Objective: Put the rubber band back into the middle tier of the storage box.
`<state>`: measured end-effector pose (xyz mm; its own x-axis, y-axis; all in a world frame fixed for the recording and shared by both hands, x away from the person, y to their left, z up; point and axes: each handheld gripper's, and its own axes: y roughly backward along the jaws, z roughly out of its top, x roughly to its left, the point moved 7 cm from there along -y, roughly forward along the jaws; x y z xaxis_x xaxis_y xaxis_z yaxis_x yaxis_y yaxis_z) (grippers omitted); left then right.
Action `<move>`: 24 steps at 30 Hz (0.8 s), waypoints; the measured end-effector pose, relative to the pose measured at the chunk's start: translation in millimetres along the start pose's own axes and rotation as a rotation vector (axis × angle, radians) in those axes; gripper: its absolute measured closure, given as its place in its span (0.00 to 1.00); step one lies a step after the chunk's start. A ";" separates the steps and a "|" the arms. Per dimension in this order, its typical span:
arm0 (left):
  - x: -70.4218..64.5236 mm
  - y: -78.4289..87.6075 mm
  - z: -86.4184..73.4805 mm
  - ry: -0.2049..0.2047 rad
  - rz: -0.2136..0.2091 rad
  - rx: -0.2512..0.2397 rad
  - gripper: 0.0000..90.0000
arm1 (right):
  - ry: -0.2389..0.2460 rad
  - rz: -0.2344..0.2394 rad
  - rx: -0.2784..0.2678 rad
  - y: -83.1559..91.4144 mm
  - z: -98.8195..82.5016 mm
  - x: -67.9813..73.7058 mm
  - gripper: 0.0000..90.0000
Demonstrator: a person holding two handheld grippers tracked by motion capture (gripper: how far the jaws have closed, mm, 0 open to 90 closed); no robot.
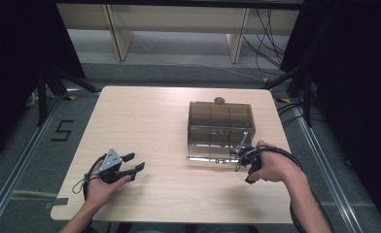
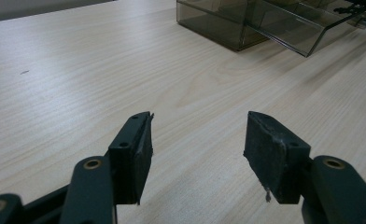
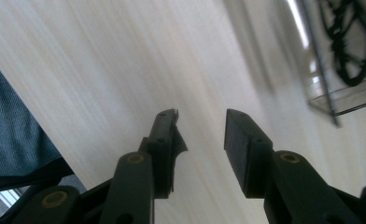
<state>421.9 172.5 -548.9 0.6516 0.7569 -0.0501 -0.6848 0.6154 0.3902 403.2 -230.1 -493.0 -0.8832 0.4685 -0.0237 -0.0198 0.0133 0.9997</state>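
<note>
A box (image 1: 220, 128) sits on the table (image 1: 145, 121), on its right half. A small round thing (image 1: 219, 100) rests on top of the box at its far edge. The right gripper (image 1: 244, 154) is just in front of the box's near right corner. The left gripper (image 1: 134, 162) is well apart, over the table's near left part.

Pale wooden table (image 1: 149, 121) bearing a smoky clear box (image 1: 220, 128)

The box stands toward the far right of the tabletop (its front flap lies down on the wood), and a small dark round object (image 1: 219, 100) sits near the far edge just behind it.
</note>
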 end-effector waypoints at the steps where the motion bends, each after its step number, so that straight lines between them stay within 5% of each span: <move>1: 0.0 0.0 -0.1 0.000 0.000 0.002 0.46 | -0.008 -0.003 0.005 -1.8 -2.0 2.2 0.72; 24: -0.9 -0.1 -0.2 -0.002 0.003 0.003 0.46 | -0.062 0.067 0.013 -33.0 -26.6 36.0 0.71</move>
<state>421.4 171.8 -549.1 0.6499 0.7585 -0.0471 -0.6862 0.6123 0.3928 359.6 -237.3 -526.8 -0.8516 0.5224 0.0427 0.0448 -0.0087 0.9990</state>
